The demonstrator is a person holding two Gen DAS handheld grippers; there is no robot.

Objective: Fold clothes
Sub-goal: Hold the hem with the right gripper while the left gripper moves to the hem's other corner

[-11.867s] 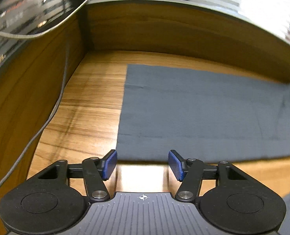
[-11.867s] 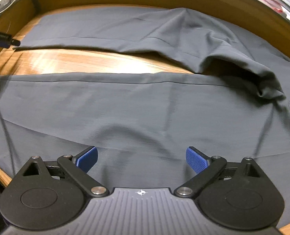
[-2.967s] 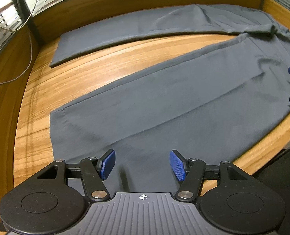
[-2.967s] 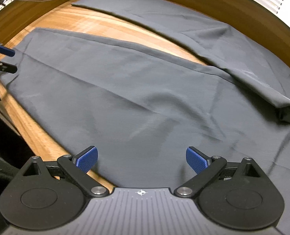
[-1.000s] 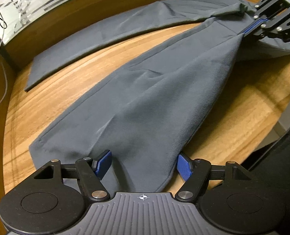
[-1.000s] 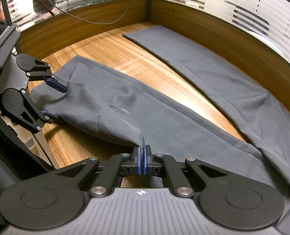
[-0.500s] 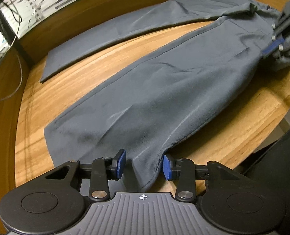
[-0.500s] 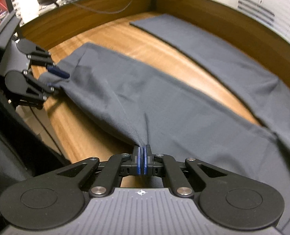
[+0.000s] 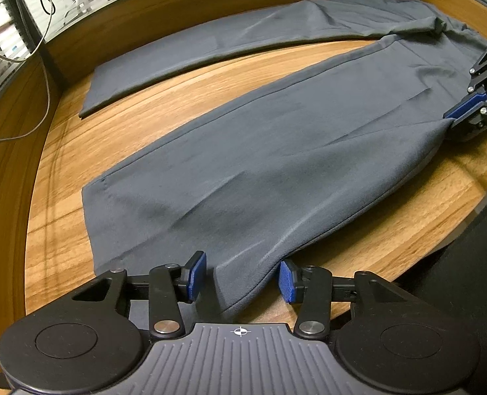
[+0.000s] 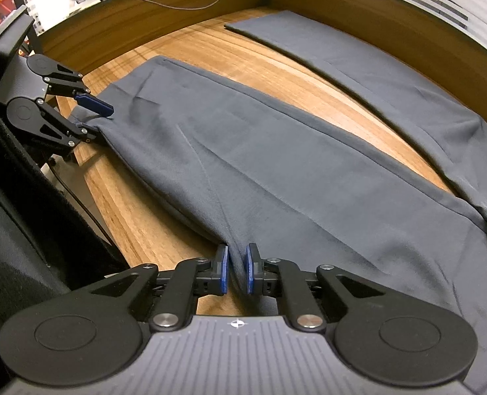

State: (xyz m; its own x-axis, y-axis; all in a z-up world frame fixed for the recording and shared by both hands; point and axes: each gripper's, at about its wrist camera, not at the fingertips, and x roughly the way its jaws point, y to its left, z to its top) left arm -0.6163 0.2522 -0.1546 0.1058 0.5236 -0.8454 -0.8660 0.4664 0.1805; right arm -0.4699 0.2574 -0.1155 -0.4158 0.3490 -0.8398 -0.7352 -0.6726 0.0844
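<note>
1. My left tongs [image 9: 241, 275] stand half spread astride the hem corner of the near trouser leg [image 9: 276, 164]; their pads have just been parting a little and do not press the cloth that lies between them.
2. My right tongs [image 10: 236, 273] sit close to the waist end of that leg. They have just been opening: a narrow gap shows, a fold of fabric runs through it, and I judge the grip to be slackening, not pinching.
3. The near leg lies on the desk [image 9: 194, 105], doubled lengthwise on itself, its rounded folded edge toward the desk's near rim.
4. The far trouser leg [image 9: 227, 42] lies flat beyond the near leg, a bare strip of desk between them, unfolded.
5. My judgement: one lengthwise fold is laid down and being let go. Bringing the legs together and folding the trousers short is left.
</note>
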